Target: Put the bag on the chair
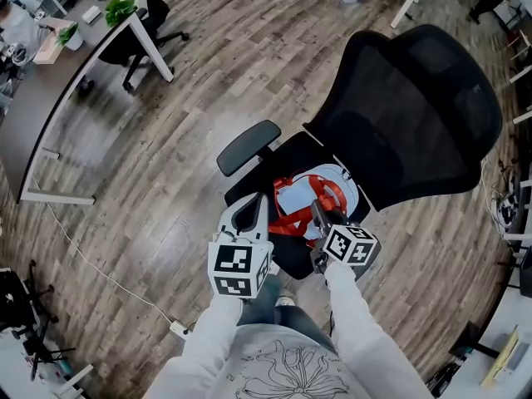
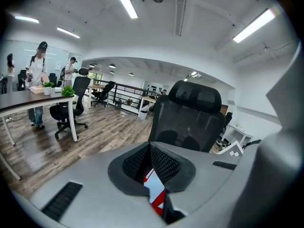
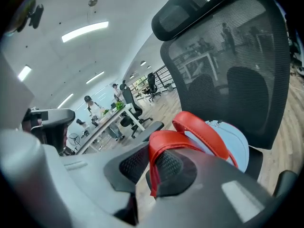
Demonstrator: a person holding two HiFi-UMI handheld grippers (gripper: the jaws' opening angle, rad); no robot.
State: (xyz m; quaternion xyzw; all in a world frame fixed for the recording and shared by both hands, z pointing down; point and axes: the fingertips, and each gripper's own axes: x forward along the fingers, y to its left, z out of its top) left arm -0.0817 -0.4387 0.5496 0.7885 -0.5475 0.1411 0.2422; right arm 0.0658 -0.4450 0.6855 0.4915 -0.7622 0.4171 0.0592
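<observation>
A pale blue bag [image 1: 331, 191] with red straps lies on the seat of the black mesh office chair [image 1: 416, 115]. My right gripper [image 1: 318, 213] is at the bag's front edge, shut on a red strap [image 3: 164, 139] that runs down between its pads [image 3: 173, 167]; the second strap [image 3: 204, 134] arches free over the bag [image 3: 232, 144]. My left gripper [image 1: 253, 210] is at the bag's left side, jaws closed to a narrow V in the left gripper view [image 2: 149, 148], with red and pale bag fabric [image 2: 154, 189] in the gap. The chair's backrest [image 2: 190, 122] stands straight ahead.
The chair's left armrest [image 1: 249, 144] juts out beside my left gripper. A long desk [image 1: 50, 90] with plants and another black chair [image 1: 137, 32] stand at the far left. A white cable [image 1: 91, 256] crosses the wood floor. People [image 2: 38, 75] stand behind the desk.
</observation>
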